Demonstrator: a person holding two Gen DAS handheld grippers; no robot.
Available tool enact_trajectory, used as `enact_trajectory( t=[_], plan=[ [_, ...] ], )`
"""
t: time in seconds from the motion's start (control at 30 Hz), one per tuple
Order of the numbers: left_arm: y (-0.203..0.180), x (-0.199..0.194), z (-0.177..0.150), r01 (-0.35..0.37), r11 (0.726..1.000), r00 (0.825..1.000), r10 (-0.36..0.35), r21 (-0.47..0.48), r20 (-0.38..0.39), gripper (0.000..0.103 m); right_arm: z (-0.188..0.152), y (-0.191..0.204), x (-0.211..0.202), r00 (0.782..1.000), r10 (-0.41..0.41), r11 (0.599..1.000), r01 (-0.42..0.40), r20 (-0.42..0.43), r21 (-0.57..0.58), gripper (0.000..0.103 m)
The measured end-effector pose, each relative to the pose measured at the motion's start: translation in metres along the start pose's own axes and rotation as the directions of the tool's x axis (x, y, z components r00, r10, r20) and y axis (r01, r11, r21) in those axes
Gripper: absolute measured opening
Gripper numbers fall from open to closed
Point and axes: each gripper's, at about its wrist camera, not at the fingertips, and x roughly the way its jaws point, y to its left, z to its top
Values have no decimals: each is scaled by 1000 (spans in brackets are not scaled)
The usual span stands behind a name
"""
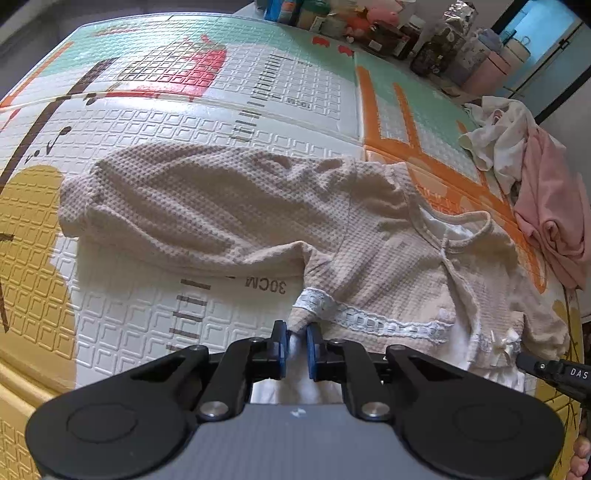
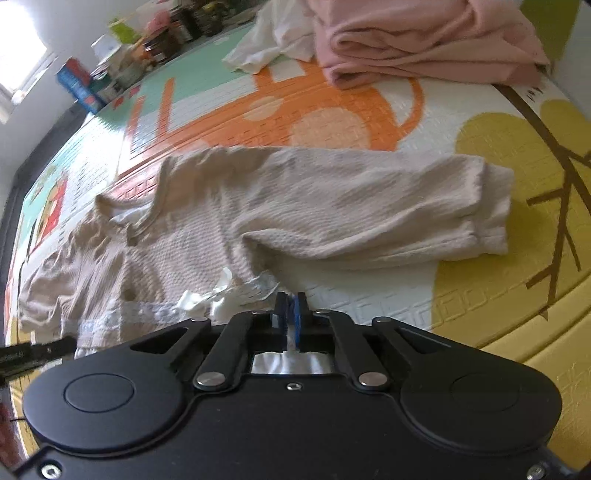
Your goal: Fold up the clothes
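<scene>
A beige waffle-knit top [image 1: 229,206] with a white lace band lies spread flat on the patterned play mat [image 1: 129,317], sleeves stretched out to both sides. My left gripper [image 1: 296,334] is shut on the hem corner just below the lace band, cloth pinched between its blue pads. In the right wrist view the same beige top [image 2: 314,206] lies ahead, its right sleeve reaching toward the yellow patch. My right gripper [image 2: 291,308] is shut on the hem edge by the crumpled white lace [image 2: 236,291]. The other gripper's tip shows at the edge of each view.
A pile of pink cloth [image 1: 554,221] and white cloth [image 1: 498,136] lies on the mat beyond the top, also seen as the pink pile [image 2: 424,40] in the right wrist view. Bottles, boxes and toys [image 1: 369,22] line the mat's far edge.
</scene>
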Motion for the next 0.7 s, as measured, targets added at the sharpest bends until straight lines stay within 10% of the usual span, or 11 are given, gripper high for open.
enact_trajectory(
  t=[0.27, 0.7],
  plan=[
    [-7, -1, 0, -6, 999, 1000, 6, 33, -7, 15, 2, -27, 0, 996, 84, 994, -82, -12, 77, 1],
    [-40, -47, -4, 61, 992, 994, -71, 108, 87, 31, 6, 34, -43, 973, 225, 972, -220, 51, -87, 2]
  ],
)
